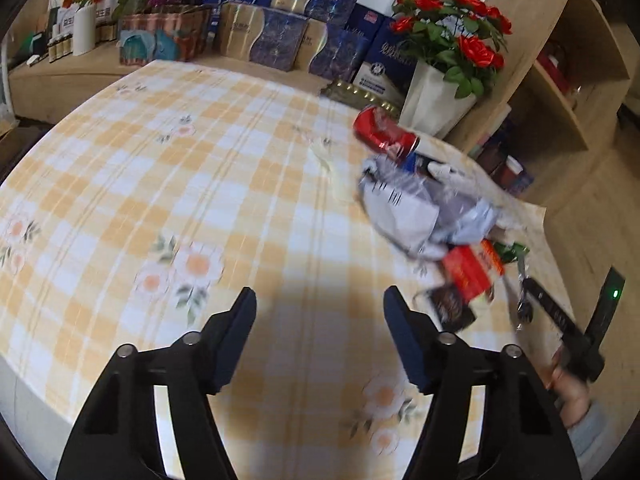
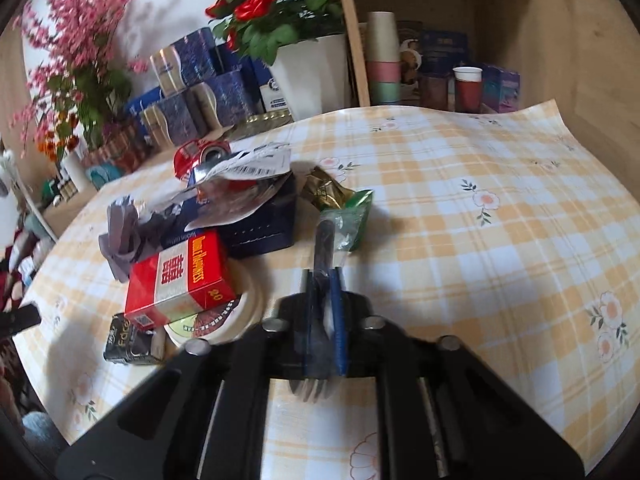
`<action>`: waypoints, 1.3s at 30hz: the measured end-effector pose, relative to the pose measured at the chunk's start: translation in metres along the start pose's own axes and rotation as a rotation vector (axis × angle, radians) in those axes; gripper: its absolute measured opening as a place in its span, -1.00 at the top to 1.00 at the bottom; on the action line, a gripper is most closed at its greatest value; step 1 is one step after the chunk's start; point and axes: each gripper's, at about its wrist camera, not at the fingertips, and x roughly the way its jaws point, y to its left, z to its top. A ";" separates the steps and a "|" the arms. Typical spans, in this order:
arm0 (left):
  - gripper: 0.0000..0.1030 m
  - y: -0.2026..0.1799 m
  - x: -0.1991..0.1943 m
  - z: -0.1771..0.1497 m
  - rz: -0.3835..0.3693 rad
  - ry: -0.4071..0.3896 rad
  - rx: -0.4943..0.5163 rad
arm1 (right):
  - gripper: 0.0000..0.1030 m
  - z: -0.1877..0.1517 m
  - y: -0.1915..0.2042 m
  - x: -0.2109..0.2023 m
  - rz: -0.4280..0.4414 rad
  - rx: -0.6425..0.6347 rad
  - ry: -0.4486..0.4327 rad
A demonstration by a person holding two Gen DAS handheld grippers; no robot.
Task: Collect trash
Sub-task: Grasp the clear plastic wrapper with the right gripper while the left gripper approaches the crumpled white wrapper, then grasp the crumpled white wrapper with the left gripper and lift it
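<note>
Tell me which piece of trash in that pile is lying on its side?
The red soda can, at the pile's far end near the white flower pot. It is round and tipped over, its end facing sideways; the rest are wrappers and boxes.

Trash pile [image 2: 208, 216] on checked cloth: red can [image 2: 200, 157], crumpled paper, red cigarette pack [image 2: 178, 284], green wrapper [image 2: 352, 216].

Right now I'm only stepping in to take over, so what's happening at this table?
A person with two handheld grippers is collecting trash. The right gripper is shut on a plastic fork. The left gripper hangs open over the checked tablecloth. The red can, cigarette pack and crumpled paper lie piled.
</note>
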 end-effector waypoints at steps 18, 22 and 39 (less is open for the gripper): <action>-0.22 -0.068 0.103 0.049 -0.188 0.099 -0.141 | 0.87 -0.002 -0.004 -0.005 0.047 0.016 -0.019; -0.02 -0.065 0.113 0.052 -0.221 0.107 -0.183 | 0.87 -0.002 -0.004 -0.004 0.042 0.017 -0.013; 0.58 -0.058 0.012 0.052 -0.239 -0.107 0.021 | 0.87 -0.003 -0.003 -0.003 0.029 0.023 -0.010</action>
